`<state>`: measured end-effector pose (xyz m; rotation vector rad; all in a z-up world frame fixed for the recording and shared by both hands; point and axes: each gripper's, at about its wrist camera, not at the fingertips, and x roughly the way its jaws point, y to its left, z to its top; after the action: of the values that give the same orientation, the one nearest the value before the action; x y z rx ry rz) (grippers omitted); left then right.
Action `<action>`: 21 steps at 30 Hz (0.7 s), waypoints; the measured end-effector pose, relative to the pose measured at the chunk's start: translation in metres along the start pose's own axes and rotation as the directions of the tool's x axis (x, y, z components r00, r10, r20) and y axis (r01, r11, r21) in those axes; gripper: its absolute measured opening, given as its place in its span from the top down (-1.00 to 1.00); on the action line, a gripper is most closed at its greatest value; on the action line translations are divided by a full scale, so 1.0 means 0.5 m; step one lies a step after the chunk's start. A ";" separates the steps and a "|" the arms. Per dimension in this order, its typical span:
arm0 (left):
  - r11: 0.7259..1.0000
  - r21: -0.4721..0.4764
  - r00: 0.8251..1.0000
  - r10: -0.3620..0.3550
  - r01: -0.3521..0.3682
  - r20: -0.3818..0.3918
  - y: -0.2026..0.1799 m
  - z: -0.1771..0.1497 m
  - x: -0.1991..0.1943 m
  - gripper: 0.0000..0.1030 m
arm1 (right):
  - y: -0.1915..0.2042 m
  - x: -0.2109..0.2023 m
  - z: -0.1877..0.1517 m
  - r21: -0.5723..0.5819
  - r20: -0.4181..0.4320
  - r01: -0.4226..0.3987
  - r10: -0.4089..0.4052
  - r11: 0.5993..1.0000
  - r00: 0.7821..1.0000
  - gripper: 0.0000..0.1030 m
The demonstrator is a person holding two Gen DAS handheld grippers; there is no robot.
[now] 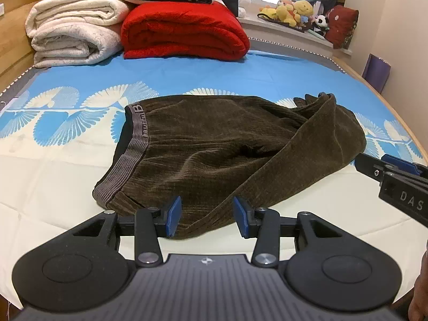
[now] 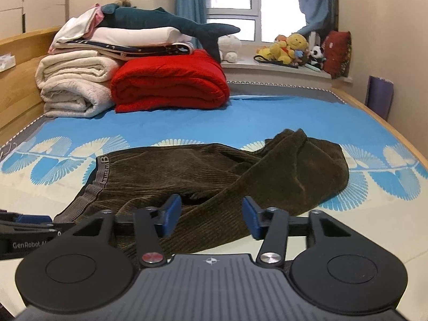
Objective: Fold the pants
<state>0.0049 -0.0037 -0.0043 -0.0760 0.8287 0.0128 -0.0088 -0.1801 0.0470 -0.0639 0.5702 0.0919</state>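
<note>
A bed (image 2: pixel 267 115) fills both views, covered by a sheet that is blue with white fan-shaped prints toward 12 o'clock and plain cream toward 6 o'clock. A wooden bed frame (image 2: pixel 374 107) runs along the 3 o'clock side and a wooden headboard (image 2: pixel 16 80) along the 9 o'clock side. Past the far edge is a window sill with stuffed toys (image 2: pixel 291 46) and a dark red cushion (image 2: pixel 338 53), under a window with blue curtains (image 2: pixel 190 8). At 10 o'clock a stack of cream blankets (image 2: pixel 72 88) sits beside a folded red blanket (image 2: pixel 171 85), with a plush shark (image 2: pixel 165 22) on top of the stack.

The brown ribbed pants (image 1: pixel 214 147) lie at the middle of the bed, waistband (image 1: pixel 131 149) toward 9 o'clock, with one leg thrown back diagonally over the body and bunched at 2 o'clock. Their near hem reaches the cream part just ahead of both tools.

The left tongs (image 1: pixel 206 215) are spread apart, blue pads on either side of the near edge of the fabric, gripping nothing. The right tongs (image 2: pixel 212 219) are likewise spread apart over the folded leg and hold nothing; in the left view they show at 3 o'clock, just beside the pants.

Bare sheet lies at 9 o'clock of the waistband and between the pants and the blankets
</note>
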 end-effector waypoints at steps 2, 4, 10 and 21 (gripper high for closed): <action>1.000 -0.002 1.000 -0.001 0.001 -0.014 0.001 0.000 0.004 0.07 | 0.004 0.002 -0.001 -0.008 -0.008 -0.006 0.006 1.000 1.000 0.03; 1.000 -0.003 1.000 -0.007 0.007 -0.025 0.001 -0.002 0.007 0.07 | 0.006 0.002 0.000 0.001 -0.017 -0.031 0.031 1.000 0.999 0.03; 1.000 0.007 0.999 -0.015 0.015 -0.030 -0.003 -0.006 0.008 0.06 | 0.011 -0.004 -0.001 -0.013 -0.006 -0.022 0.022 1.000 1.000 0.02; 1.000 0.001 0.999 -0.018 0.018 -0.036 0.000 -0.004 0.011 0.05 | -0.002 0.004 -0.004 0.018 -0.033 -0.008 0.009 1.000 0.999 0.02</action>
<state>0.0070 -0.0041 -0.0099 -0.0822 0.8641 -0.0062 -0.0081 -0.1811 0.0444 -0.0461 0.6038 0.0941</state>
